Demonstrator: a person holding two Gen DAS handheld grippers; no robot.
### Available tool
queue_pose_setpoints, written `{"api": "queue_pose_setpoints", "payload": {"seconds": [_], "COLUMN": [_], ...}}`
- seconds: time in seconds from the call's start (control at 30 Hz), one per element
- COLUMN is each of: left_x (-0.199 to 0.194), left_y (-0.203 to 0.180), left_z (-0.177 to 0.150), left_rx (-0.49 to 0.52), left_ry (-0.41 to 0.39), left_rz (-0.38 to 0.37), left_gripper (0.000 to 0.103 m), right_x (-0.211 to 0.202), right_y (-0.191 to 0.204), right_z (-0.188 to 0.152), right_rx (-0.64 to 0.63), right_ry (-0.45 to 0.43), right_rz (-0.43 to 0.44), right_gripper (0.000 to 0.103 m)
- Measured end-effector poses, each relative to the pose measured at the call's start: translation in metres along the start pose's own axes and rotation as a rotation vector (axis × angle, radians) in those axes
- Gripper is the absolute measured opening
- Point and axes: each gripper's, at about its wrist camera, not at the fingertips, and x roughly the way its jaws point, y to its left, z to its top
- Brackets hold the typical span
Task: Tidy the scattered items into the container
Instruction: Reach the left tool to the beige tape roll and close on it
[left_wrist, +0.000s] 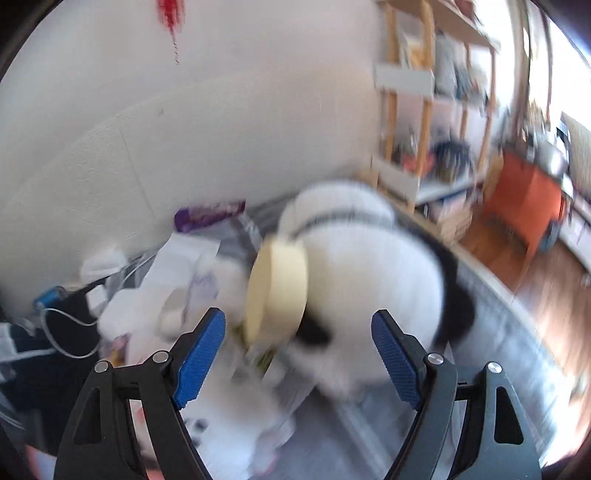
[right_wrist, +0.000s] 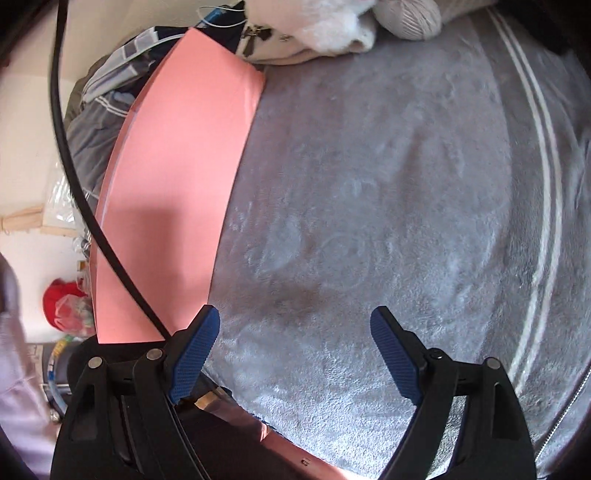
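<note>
- Left gripper (left_wrist: 298, 345): jaws wide open and empty, aimed at the blurred tape roll (left_wrist: 277, 291) that leans on a plush toy (left_wrist: 362, 280) on the bed (left_wrist: 498, 332).
- Advice: settle the hand, then straddle the roll's rim before closing.
- Right gripper (right_wrist: 295, 347): jaws open, empty, over bare blanket (right_wrist: 388, 184), beside the pink box (right_wrist: 177, 192), probably the container; keep clear.

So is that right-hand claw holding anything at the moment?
No: the right gripper stands open over the grey blanket, nothing between its blue pads.
</note>
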Motion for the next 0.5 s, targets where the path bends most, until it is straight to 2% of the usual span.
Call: {"api": "queue_pose_setpoints", "payload": {"seconds": [0.1, 0.13, 0.17, 0.2, 0.27, 0.4, 0.5], "left_x": [0.025, 0.036, 0.044, 0.051, 0.052, 0.045, 0.02], "left_y": [-0.01, -0.011, -0.01, -0.007, 0.002, 0.027, 0.058], "left_z": [0.014, 0.015, 0.016, 0.016, 0.018, 0.01, 0.0], "left_rx": [0.021, 0.033, 0.032, 0.007, -0.043, -0.13, -0.267], "left_ry": [0.042, 0.071, 0.089, 0.105, 0.105, 0.125, 0.095], "left_rz": [0.034, 0.046, 0.048, 0.014, 0.032, 0.07, 0.015], "left_gripper": [0.081, 0.078, 0.071, 0.057, 0.032, 0.02, 0.02], "right_x": [0.003, 0.003, 0.004, 0.005, 0.006, 0.004, 0.006], "right_y": [-0.005, -0.006, -0.007, -0.008, -0.009, -0.007, -0.006], "right_z": [0.0, 0.0, 0.001, 0.001, -0.001, -0.005, -0.008], "right_rx": [0.015, 0.02, 0.023, 0.027, 0.028, 0.005, -0.005], "right_ry": [0.009, 0.012, 0.013, 0.015, 0.015, 0.006, 0.007], "right_rz": [0.001, 0.001, 0.002, 0.003, 0.003, -0.001, -0.002], "right_gripper": [0.084, 0.084, 0.084, 0.084, 0.084, 0.084, 0.084]}}
